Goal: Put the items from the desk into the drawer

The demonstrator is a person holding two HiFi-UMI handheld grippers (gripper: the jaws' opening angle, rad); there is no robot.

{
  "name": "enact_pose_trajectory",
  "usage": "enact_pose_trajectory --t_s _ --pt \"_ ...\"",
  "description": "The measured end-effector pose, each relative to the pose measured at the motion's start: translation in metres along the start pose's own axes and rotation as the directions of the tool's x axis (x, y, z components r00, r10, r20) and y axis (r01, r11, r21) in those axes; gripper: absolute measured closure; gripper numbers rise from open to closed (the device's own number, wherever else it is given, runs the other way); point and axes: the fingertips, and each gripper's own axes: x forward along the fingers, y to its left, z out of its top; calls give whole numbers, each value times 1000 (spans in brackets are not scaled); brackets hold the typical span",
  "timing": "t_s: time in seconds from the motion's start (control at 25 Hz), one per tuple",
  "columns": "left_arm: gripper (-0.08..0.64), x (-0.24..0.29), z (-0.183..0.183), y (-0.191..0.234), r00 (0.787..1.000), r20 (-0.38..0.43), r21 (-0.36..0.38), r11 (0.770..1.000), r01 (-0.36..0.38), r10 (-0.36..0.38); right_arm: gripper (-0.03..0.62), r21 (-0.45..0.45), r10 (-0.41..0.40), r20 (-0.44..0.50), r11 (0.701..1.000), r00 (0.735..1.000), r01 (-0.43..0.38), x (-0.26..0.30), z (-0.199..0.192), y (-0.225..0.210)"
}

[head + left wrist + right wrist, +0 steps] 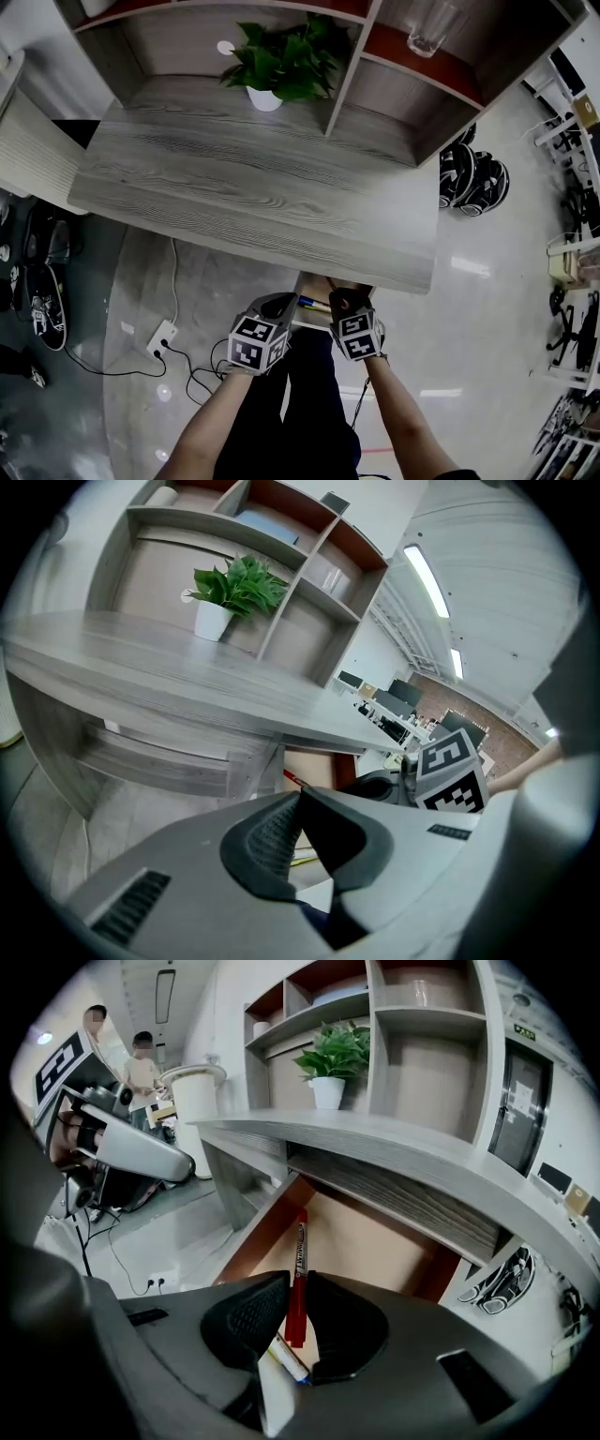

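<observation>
While my right claw (298,1283) pinches a red marker (300,1241) above the open drawer (366,1241), I judge the next move is lowering it in and letting go.

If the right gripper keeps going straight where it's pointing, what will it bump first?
Probably the floor of the open drawer. The right gripper points down into it, and the red marker pinched in its jaws sticks out ahead, so its tip would likely touch first. Depth is hard to judge.
</observation>
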Motion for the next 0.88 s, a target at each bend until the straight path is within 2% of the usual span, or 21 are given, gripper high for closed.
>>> enact_pose_trajectory --t_s 0.16,0.28,0.64,0.88 --pt "532 2 7 3 1000 9 -4 1000 1 -1 523 -6 -31 -17 1000 999 31 3 -1 -7" --pt "532 3 9 4 1000 10 -6 1000 1 -1 386 2 -12 -36 1000 999 13 4 -6 -6" --pt "532 3 14 8 1000 10 -13 1000 -7 7 382 57 2 -38 998 999 1 1 -5 -5" --pt "532 -7 26 10 999 36 -7 1000 -21 21 382 127 21 39 992 999 -26 -10 15 2"
